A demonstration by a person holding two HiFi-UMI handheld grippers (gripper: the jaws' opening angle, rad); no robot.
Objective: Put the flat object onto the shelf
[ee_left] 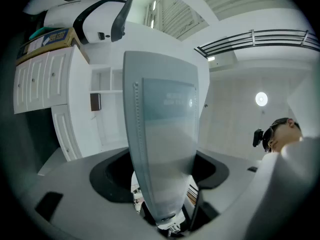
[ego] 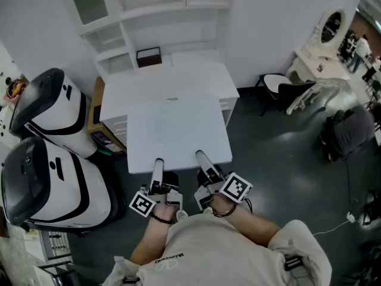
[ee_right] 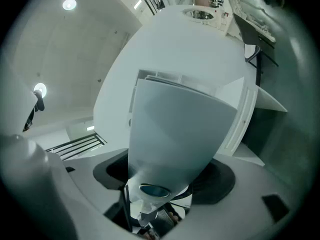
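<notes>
The flat object, a pale grey-white panel, is held level in the air by both tongs at its near edge. The left tongs are clamped on that edge toward its left corner, and the right tongs are clamped on it just beside them, toward the middle. In each gripper view the panel fills the gap between the jaws and runs straight away from the camera.

From the head view, the panel's far edge overlaps the front of the white bench, while its near part hangs over the dark floor. The white shelf rises behind the bench, well apart from the panel, with a dark box in a low compartment.

A faint line of print shows on the panel in the left gripper view, too pale to read. The print on the person's shirt is too small to make out.
</notes>
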